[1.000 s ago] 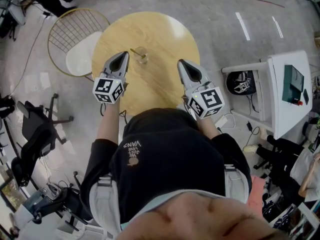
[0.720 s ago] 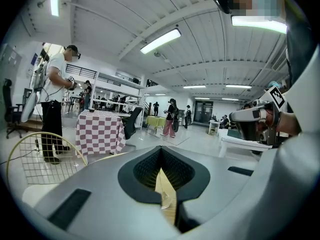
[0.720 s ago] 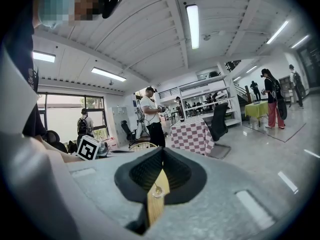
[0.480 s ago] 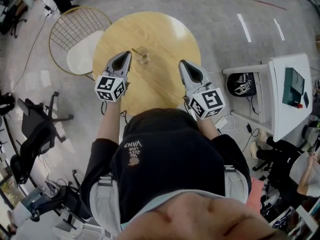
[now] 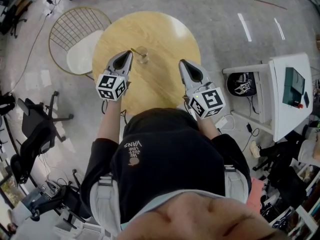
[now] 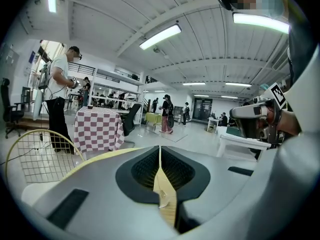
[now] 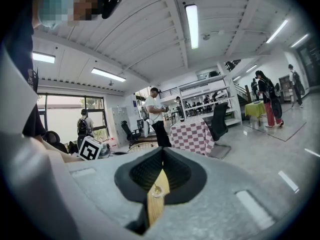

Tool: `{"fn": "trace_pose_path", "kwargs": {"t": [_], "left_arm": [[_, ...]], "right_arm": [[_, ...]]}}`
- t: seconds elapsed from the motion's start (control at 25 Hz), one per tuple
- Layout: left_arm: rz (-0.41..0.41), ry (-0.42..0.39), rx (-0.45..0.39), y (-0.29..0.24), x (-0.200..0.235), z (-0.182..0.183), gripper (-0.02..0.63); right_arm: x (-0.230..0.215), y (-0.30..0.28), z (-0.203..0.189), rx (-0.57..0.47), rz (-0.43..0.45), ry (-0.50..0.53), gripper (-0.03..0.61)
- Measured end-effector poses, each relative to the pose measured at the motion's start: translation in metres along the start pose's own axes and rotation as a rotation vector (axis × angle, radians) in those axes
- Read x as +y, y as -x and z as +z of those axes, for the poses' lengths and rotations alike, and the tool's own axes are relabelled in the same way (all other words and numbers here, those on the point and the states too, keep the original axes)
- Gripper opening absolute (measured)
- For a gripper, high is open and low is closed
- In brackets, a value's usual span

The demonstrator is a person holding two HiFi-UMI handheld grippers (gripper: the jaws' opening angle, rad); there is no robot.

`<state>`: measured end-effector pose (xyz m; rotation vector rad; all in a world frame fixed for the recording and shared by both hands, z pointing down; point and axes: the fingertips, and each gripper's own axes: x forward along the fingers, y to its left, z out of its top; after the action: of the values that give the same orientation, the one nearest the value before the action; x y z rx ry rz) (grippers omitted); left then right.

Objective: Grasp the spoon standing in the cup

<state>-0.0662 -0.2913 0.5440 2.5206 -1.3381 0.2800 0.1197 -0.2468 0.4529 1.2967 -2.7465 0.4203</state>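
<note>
Glass cup (image 5: 143, 56) is standing on the wooden table (image 5: 167, 31), its spoon (image 5: 136, 51) leaning toward the left gripper (image 5: 129, 53), whose jaws, like the right gripper's (image 5: 182, 62), are pressing together empty, so I think they are needing to open before closing around the handle.

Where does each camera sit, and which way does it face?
Head view: on the head, facing down: table, cup, left claw, right claw, torso.
Left gripper view: on the left claw, facing along its shut jaws; right claw at right.
Right gripper view: on the right claw, likewise; left claw's cube at left.
Both share the checkered cloth.
</note>
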Motion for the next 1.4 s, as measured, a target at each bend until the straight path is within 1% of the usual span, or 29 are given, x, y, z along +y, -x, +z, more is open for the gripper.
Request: {"fn": "trace_pose_path", "kwargs": {"t": [0.6,0.68,0.88,1.04,1.4], "left_arm": [[0.006,0.011,0.012,-0.002,0.004,-0.003,0.014],[0.011,0.013,0.017,-0.003,0.004,-0.004,0.046],[0.010,0.018,0.029,-0.006,0.003,-0.007,0.052],[0.010,0.034,0.049,-0.009,0.007,-0.009,0.121],[0.011,0.036,0.070,-0.019,0.009,-0.013,0.121]], "right_arm": [[0.002,-0.001,0.000,0.002,-0.001,0.005,-0.002],[0.002,0.000,0.000,0.001,0.001,0.007,-0.002],[0.001,0.000,0.000,0.004,0.001,0.005,-0.002],[0.001,-0.001,0.000,0.004,-0.002,0.003,-0.002],[-0.005,-0.002,-0.002,0.008,-0.009,-0.004,-0.002]]}}
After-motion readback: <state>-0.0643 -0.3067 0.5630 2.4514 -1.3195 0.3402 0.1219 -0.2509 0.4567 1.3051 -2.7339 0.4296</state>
